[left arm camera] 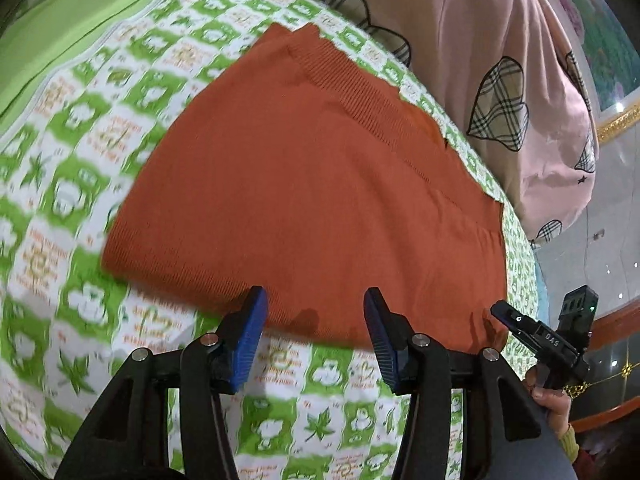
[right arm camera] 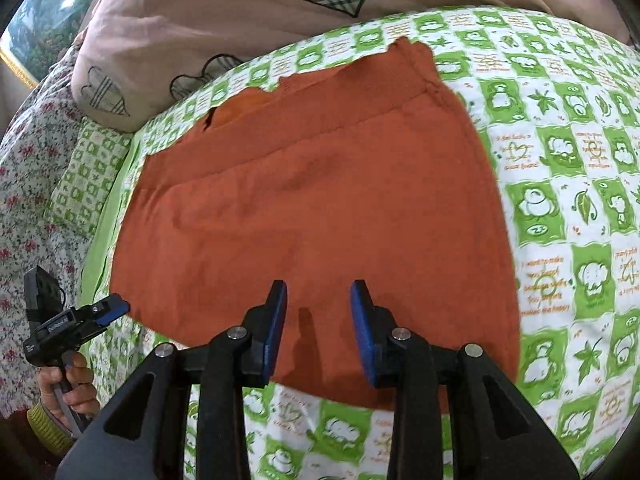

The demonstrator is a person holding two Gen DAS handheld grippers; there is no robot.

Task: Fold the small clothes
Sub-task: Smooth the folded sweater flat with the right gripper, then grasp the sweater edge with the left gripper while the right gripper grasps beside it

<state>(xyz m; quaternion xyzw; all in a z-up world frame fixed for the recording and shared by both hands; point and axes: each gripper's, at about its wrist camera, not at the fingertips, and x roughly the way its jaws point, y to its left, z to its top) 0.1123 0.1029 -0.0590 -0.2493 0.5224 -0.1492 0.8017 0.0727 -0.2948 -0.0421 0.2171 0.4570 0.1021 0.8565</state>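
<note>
An orange knit garment [left arm camera: 312, 184] lies flat on the green-checked bed [left arm camera: 80, 184]. The left gripper [left arm camera: 316, 300] and right gripper [right arm camera: 319, 292] hover at its near edge, jaws apart and empty.

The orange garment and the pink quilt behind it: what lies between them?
Only a strip of green-checked bedsheet, seen in both wrist views, separates the orange garment from the pink quilt.

Both wrist views look steeply down, seemingly close, sharing the orange garment [left arm camera: 312, 184].
</note>
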